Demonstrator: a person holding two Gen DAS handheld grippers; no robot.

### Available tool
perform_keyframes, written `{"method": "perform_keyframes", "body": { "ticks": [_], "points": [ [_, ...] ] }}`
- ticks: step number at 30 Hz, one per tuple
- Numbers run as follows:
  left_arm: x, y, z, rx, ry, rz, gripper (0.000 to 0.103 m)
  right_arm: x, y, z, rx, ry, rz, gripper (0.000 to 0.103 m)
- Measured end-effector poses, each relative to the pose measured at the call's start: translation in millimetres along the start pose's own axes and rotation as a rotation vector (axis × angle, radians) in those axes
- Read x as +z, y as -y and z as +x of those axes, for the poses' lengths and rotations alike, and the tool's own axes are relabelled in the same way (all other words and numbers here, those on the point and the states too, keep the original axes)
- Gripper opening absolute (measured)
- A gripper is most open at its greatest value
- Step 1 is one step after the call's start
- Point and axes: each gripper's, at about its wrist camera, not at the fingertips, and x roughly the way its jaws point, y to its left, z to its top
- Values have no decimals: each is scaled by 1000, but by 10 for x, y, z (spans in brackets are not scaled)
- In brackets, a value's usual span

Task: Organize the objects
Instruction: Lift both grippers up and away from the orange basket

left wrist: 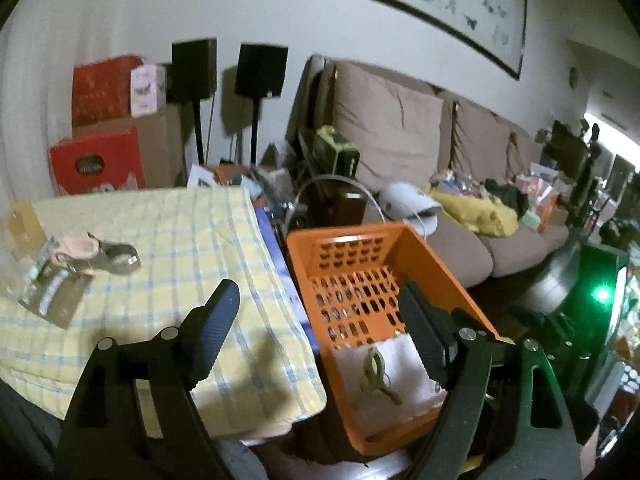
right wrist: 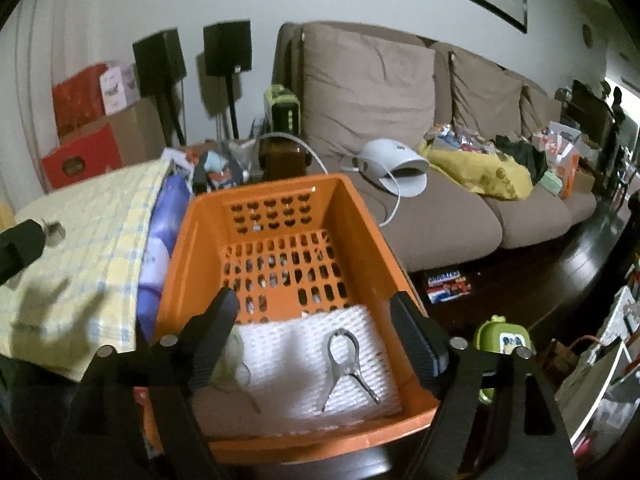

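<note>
Both grippers, left gripper [left wrist: 316, 320] and right gripper [right wrist: 312, 328], hang wide open and empty over the orange basket [right wrist: 192, 232], two clips [right wrist: 346, 364] already inside at lower centre, so next comes fetching bench leftovers [left wrist: 96, 256] upper left.

Both rigs look the same: left claw [left wrist: 316, 312] and right claw [right wrist: 312, 320] are matte black, with two chunky ribbed fingers [left wrist: 214, 328] on angular cut-out arms. Round silver screws [left wrist: 169, 333] at the pivots, around 8 and 4 o'clock in each view.
</note>
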Motion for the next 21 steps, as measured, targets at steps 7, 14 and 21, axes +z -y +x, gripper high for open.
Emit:
{"method": "perform_keyframes", "body": {
  "ticks": [7, 14, 21],
  "points": [
    [60, -113, -255, -30, 94, -32, 93, 42, 23, -96, 39, 44, 30, 82],
    [128, -69, -345, -51, 111, -13, 93, 85, -40, -183, 57, 79, 14, 84],
    [187, -135, -481, -45, 159, -22, 93, 117, -123, -311, 65, 159, -2, 102]
  ]
}}
